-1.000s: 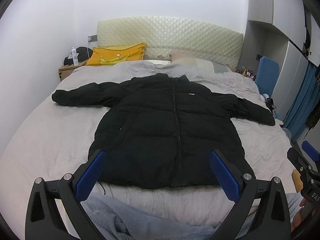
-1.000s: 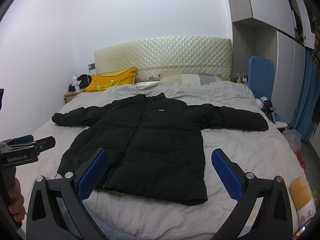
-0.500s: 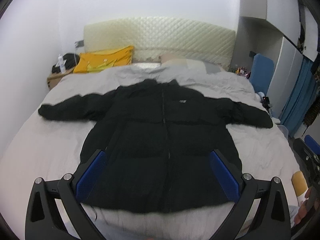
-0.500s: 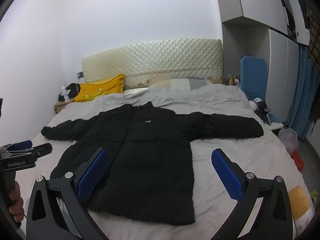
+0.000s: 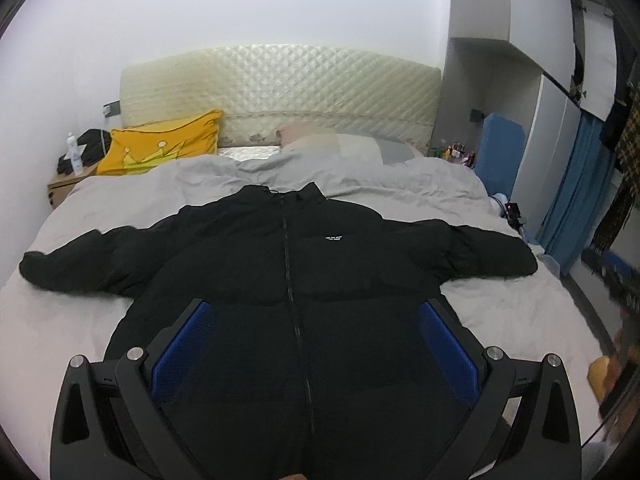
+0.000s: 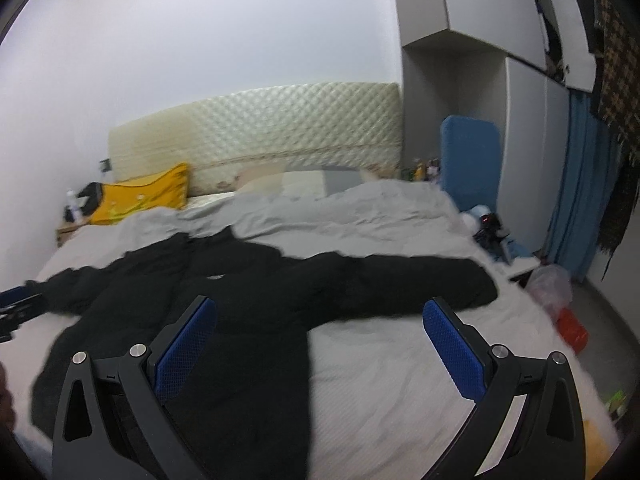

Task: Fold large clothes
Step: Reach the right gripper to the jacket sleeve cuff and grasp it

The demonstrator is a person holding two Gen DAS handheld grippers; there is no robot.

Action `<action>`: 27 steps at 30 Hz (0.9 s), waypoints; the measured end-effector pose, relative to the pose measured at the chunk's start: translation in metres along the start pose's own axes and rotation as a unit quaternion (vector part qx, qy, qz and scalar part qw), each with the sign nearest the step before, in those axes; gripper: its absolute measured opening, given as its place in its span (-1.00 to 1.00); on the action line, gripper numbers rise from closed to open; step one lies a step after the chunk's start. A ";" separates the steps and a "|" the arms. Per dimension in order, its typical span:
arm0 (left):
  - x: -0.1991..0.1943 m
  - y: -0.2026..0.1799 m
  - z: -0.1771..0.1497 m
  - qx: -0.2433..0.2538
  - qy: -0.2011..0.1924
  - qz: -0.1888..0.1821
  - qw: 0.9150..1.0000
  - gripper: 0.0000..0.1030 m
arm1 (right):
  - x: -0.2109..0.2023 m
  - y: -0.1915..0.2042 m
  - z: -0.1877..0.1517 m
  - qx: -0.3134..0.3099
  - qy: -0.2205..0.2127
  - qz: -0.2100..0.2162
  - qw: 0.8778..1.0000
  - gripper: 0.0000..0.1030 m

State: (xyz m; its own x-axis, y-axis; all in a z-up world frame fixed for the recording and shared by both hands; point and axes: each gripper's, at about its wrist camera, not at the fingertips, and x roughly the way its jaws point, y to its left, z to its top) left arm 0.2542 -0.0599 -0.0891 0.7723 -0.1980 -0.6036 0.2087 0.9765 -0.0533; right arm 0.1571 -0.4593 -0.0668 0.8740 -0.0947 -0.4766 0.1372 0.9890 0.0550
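On the bed [image 5: 100, 320], I'd take the soft, bulky jacket [image 5: 304, 280] by its sleeve cuffs, both jaws spread and empty.

Black jacket [image 6: 224, 320] spread flat on a grey bed [image 6: 400, 380].
Right gripper [image 6: 318, 344] hovers with jaws wide apart above the jacket's sleeve [image 6: 400, 284]; yellow pillow [image 6: 140, 198] lies by the headboard [image 6: 260, 132].
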 end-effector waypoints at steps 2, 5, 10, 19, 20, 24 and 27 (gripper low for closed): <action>0.011 0.005 -0.002 0.007 -0.001 0.007 1.000 1.00 | 0.016 -0.014 0.004 0.005 -0.005 -0.005 1.000 1.00; 0.023 0.014 -0.005 -0.005 -0.004 0.007 1.000 1.00 | 0.040 -0.033 0.008 0.018 -0.001 -0.015 1.000 1.00; 0.043 0.027 -0.012 -0.022 -0.008 0.011 1.000 1.00 | 0.090 -0.088 0.010 0.063 -0.002 -0.027 0.998 1.00; 0.075 0.039 -0.027 -0.042 0.004 0.007 0.999 1.00 | 0.178 -0.207 -0.015 0.191 0.020 -0.050 0.980 1.00; 0.080 0.040 -0.029 -0.043 0.005 0.010 0.999 1.00 | 0.186 -0.218 -0.020 0.203 0.021 -0.049 0.978 0.99; 0.102 0.043 -0.034 -0.050 0.016 0.015 0.999 1.00 | 0.223 -0.260 -0.039 0.274 0.041 -0.041 0.960 0.92; 0.118 0.048 -0.037 -0.063 0.025 0.009 0.998 1.00 | 0.251 -0.289 -0.061 0.334 0.047 -0.045 0.940 0.91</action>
State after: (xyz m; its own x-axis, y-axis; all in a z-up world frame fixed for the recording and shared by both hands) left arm 0.3329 -0.0333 -0.1926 0.7436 -0.1785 -0.6443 0.1151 0.9835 -0.1396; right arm 0.3084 -0.7614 -0.2562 0.8038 -0.1327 -0.5799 0.4987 0.6818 0.5352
